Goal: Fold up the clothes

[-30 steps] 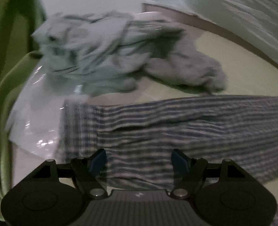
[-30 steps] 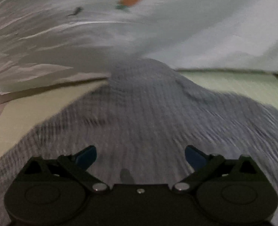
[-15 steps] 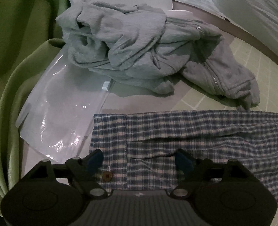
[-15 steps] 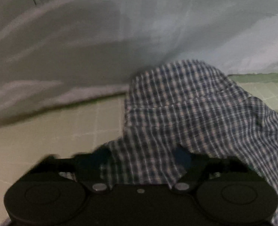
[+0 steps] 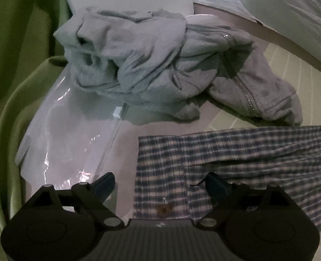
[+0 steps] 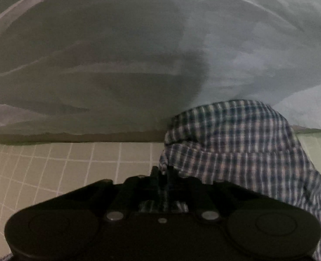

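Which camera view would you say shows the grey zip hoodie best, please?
The left wrist view: the grey zip hoodie lies crumpled in full sight beyond the plaid shirt, its zipper visible. The right wrist view shows none of it, only the plaid shirt pinched in the right gripper over a tiled surface.

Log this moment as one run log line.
step: fold plaid shirt | left gripper: open over its edge | right gripper: shut on shirt | grey hoodie: unfolded

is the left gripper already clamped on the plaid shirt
No, the left gripper stands open over the plaid shirt, fingers apart.
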`<state>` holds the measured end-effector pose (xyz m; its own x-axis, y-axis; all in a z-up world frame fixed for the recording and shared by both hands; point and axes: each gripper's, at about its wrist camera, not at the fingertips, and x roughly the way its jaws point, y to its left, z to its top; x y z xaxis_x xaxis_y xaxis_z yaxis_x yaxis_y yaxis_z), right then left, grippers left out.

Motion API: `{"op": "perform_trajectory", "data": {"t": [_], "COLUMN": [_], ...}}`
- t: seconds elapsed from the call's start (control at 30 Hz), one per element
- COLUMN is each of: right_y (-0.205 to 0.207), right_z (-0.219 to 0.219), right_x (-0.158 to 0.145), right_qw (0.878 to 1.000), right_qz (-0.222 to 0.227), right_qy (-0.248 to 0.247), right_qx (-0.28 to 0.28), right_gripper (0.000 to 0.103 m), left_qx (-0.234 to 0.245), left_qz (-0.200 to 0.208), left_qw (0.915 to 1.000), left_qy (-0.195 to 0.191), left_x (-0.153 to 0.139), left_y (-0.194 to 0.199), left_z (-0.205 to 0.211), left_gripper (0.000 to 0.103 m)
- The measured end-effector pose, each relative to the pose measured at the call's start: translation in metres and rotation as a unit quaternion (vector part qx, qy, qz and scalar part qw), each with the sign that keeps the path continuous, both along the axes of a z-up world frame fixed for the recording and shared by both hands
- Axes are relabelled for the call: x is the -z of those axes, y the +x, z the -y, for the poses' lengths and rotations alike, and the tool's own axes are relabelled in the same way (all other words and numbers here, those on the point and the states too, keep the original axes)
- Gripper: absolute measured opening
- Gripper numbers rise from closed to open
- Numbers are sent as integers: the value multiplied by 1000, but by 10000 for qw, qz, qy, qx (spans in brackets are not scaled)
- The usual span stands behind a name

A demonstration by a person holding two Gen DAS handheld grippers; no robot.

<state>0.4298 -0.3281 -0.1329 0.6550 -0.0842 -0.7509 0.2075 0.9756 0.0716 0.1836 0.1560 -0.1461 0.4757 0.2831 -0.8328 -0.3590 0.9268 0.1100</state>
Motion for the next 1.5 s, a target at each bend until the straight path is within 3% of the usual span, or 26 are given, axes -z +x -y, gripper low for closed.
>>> {"op": "perform_trajectory", "data": {"t": [0.07,0.13,0.23,0.3,0.37,0.4,0.47,0.53,0.7,0.83,0.97,1.07,1.13,1.2,1.23,1.27,1.5], "right_y": [-5,-29,-82,-121,-165,-188,-233,-277,-361,-390,-413,-431,-436,-436,-435,-432,-392], "right_z": [3,8,15,20,26,31,37,43,56,61,66,70,66,56,51,46,12], "right_x": [-5,-17,-26,-28,-29,-30,-30,-30,-29,-32,-36,-39,-48,-59,-61,-61,-41], "right_qw": [10000,9993,9981,9976,9968,9961,9939,9909,9838,9788,9731,9684,9688,9717,9741,9772,9939], "right_qz": [56,291,434,426,367,331,222,88,-198,-207,-197,-190,-101,108,220,267,-33], "right_qy": [44,95,153,156,154,162,184,189,87,126,196,248,247,210,165,106,43], "right_qx": [1,233,408,520,698,807,1064,1328,1778,2033,2286,2474,2463,2351,2246,2102,1105], "right_gripper": [57,81,84,84,84,84,83,83,82,82,82,82,82,84,89,96,103], "left_qx": [-77,-185,-346,-221,-40,41,170,276,797,1472,2211,2845,3194,3528,3620,3524,2667], "left_qz": [23,57,107,181,256,287,310,334,719,1004,1086,887,919,1055,1090,1076,599], "left_qw": [9999,9994,9980,9984,9986,9985,9981,9975,9896,9750,9496,9213,9123,9018,8982,9026,9429], "left_qy": [-117,-277,-516,-484,-461,-460,-511,-563,-960,-1327,-1940,-2499,-2392,-2263,-2242,-2225,-1901], "left_x": [1,2,3,2,-1,-3,-6,-11,-34,-55,-74,-89,-103,-110,-110,-108,-81], "left_y": [0,0,-1,-1,0,1,4,8,11,13,3,-10,-24,-33,-33,-33,-23], "left_z": [-3,-5,-9,-5,0,3,8,15,45,91,152,201,231,245,248,248,217], "left_gripper": [91,90,88,81,59,53,28,14,12,12,11,14,22,39,55,66,74]}}
